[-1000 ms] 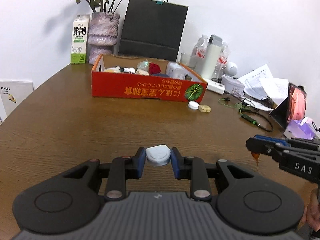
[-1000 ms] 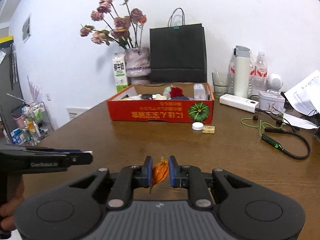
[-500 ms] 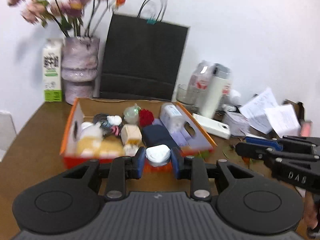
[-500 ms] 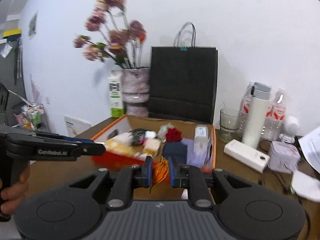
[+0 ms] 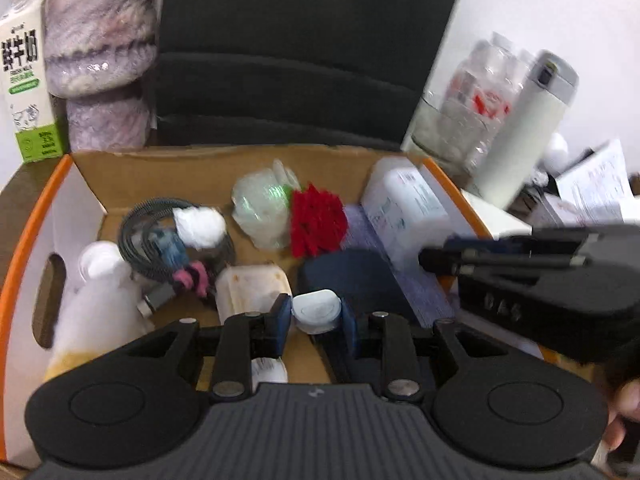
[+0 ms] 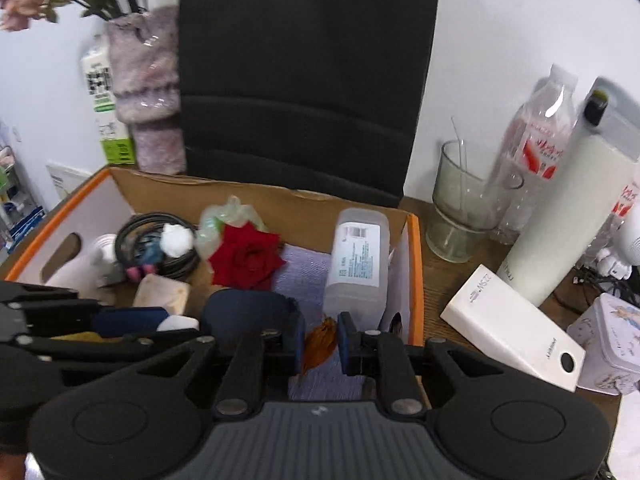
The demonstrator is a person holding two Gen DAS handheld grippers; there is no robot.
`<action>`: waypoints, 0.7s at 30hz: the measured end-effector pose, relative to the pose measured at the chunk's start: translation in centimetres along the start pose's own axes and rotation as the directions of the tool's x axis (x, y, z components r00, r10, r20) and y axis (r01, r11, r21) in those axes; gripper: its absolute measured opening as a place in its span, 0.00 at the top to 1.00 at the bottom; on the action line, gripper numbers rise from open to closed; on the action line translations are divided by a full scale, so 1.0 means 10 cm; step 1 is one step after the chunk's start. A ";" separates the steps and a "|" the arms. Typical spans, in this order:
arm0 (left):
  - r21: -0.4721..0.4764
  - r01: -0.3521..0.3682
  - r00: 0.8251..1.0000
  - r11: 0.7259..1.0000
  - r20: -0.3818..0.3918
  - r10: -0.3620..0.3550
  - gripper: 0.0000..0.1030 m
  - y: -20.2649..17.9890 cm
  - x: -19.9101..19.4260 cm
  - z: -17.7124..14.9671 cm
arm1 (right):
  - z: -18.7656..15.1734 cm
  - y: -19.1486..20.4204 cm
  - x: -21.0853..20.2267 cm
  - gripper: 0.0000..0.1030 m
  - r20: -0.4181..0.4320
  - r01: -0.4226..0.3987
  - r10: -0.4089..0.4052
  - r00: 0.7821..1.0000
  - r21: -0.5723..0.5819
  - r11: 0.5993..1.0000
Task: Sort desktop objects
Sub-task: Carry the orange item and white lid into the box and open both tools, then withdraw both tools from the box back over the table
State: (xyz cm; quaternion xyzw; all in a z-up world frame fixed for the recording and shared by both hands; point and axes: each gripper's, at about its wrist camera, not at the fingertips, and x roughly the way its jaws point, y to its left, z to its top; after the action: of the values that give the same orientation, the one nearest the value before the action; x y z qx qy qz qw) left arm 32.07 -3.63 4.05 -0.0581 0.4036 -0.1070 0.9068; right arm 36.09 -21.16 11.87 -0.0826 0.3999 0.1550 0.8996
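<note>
My left gripper [image 5: 316, 314] is shut on a small white rounded case [image 5: 316, 311] and hangs over the open orange cardboard box [image 5: 24, 248]. My right gripper [image 6: 319, 342] is shut on an orange dried flower pod [image 6: 320, 344] above the box's right end [image 6: 414, 272]. Inside the box lie a red rose [image 6: 246, 256], a clear plastic bottle [image 6: 358, 264], a dark blue case [image 6: 248, 316], a coiled black cable [image 5: 160, 236] and a lilac cloth [image 6: 304, 276]. The right gripper [image 5: 440, 258] shows at the right of the left wrist view.
Behind the box stand a black paper bag [image 6: 304, 80], a purple vase [image 5: 100, 52] and a milk carton [image 5: 24, 80]. To the right are a glass [image 6: 460, 208], water bottles [image 6: 536, 148], a white flask [image 6: 568, 216], a white power bank [image 6: 516, 332] and a tin [image 6: 612, 344].
Both grippers have travelled forward across the table from its near part to above the orange box, each still holding its object. The box now fills both views.
</note>
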 end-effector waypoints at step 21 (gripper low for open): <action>-0.005 -0.173 0.982 0.985 0.076 0.173 0.01 0.14 -0.82 0.14 | -0.19 -0.06 -0.80 0.24 0.062 -0.078 0.072 0.995 0.095 0.992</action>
State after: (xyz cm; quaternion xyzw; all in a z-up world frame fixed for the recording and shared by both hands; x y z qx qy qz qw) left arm 27.94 -0.22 10.62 -0.0261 0.3721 -0.0261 0.9275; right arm 29.94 -23.97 16.53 -0.0189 0.3833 0.1712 0.9074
